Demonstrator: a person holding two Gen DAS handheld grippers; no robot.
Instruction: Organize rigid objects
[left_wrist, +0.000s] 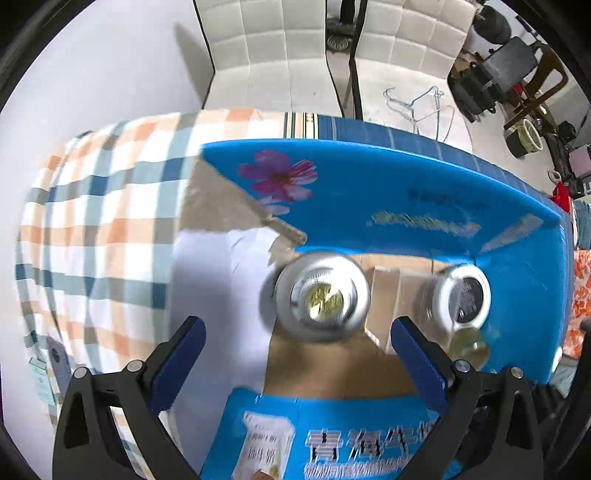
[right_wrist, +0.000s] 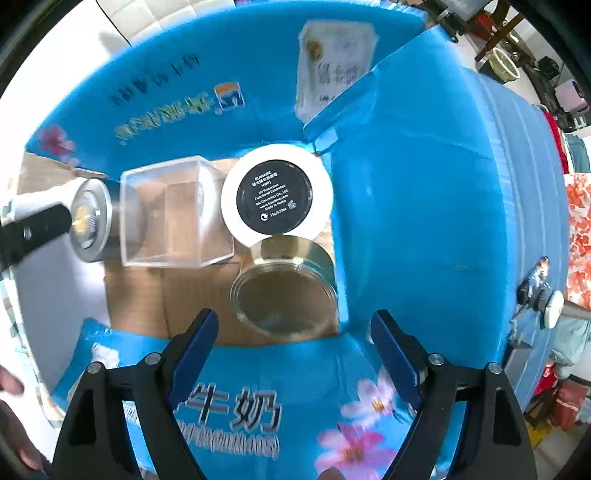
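Observation:
An open blue cardboard box (right_wrist: 424, 206) holds several rigid objects. A silver cylindrical jar (left_wrist: 322, 293) stands at its left; it also shows in the right wrist view (right_wrist: 92, 221). Beside it are a clear plastic cube (right_wrist: 173, 212), a white round compact with a black label (right_wrist: 276, 194) and a glass jar with a gold lid (right_wrist: 286, 291). The compact (left_wrist: 463, 295) and glass jar (left_wrist: 469, 345) also show in the left wrist view. My left gripper (left_wrist: 295, 363) is open and empty just above the silver jar. My right gripper (right_wrist: 293, 356) is open and empty above the glass jar.
The box (left_wrist: 406, 192) sits on a checked cloth (left_wrist: 103, 221) over a table. White padded chairs (left_wrist: 269, 55) stand behind. Clutter and a wire hanger (left_wrist: 421, 103) lie on the floor at the right. The box flaps (right_wrist: 295, 406) rise around the opening.

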